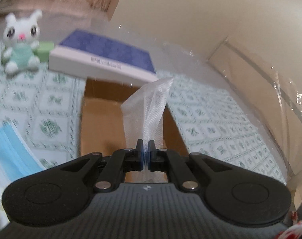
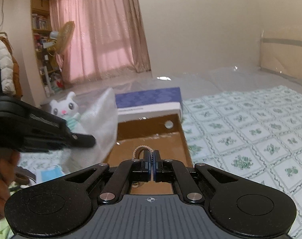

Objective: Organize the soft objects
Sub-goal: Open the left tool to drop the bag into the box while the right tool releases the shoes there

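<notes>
Left gripper (image 1: 145, 153) jaws pinch white mesh (image 1: 149, 107) above box (image 1: 99, 123). Right gripper (image 2: 151, 160) jaws clamp beige cord (image 2: 138, 149) over the box. Box looks empty; bunny (image 1: 21, 41) behind it, masks (image 1: 9, 143) left, unsorted.

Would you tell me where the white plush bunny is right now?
In the left wrist view the plush bunny sits upper left on the patterned cloth, against a green block beside the blue-topped box.

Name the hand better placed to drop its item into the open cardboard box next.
Right, probably. The right tongs, gripping a beige braided loop, sit directly over the brown cardboard box; the left tongs hold white mesh cloth beside its edge.
</notes>
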Available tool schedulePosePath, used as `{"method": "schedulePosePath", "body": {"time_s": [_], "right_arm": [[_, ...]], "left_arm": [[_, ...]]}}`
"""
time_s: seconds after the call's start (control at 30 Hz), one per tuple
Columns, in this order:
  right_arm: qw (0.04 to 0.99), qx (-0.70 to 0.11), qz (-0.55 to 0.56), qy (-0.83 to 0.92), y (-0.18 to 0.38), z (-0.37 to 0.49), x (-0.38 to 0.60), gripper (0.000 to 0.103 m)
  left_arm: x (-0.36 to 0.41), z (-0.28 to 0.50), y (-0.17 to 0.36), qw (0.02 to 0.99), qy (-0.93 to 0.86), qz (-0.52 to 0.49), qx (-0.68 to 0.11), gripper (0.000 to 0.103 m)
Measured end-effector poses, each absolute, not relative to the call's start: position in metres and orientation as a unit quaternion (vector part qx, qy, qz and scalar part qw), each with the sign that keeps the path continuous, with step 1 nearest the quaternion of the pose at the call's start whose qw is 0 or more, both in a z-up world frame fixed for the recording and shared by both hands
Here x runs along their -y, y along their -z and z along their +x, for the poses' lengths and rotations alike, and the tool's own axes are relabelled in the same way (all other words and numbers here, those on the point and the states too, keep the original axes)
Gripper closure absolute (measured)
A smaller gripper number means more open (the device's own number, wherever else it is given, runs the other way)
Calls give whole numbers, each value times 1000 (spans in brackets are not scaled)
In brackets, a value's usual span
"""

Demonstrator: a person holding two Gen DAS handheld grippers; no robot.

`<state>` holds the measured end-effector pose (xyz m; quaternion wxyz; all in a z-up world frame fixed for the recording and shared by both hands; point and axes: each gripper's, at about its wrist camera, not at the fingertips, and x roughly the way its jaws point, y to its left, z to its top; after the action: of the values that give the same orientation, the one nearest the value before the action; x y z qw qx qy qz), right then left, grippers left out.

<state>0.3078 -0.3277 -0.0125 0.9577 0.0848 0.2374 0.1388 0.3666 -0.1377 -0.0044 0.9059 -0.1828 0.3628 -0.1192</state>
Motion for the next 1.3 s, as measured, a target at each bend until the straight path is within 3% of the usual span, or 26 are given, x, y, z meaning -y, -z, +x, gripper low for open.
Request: {"method": "schedulePosePath", "body": {"time_s": [0.27,0.4,0.63,0.73,0.8,0.87,1.3], "right_arm": [[953,-257,90,-134,33,322,335,101],[952,-257,96,-137,36,327,336,101],[946,-269,111,-143,39,330,338,100],[943,-279,112,-146,39,330,337,89],[942,-278,117,-145,40,329,337,71],[942,-275,125,-144,38,327,339,60],[939,-283,140,-133,20,298,340,53]], "left_arm": [[145,387,17,896,132,-194,-376,96],[150,384,15,908,118,-159,-369,71],[139,382,21,902,117,-157,-385,68],[135,375,17,906,119,-138,-382,64],[132,369,15,908,120,-129,-381,63],[129,363,14,908,121,-125,-382,61],[113,319,1,910,125,-101,-382,59]]}}
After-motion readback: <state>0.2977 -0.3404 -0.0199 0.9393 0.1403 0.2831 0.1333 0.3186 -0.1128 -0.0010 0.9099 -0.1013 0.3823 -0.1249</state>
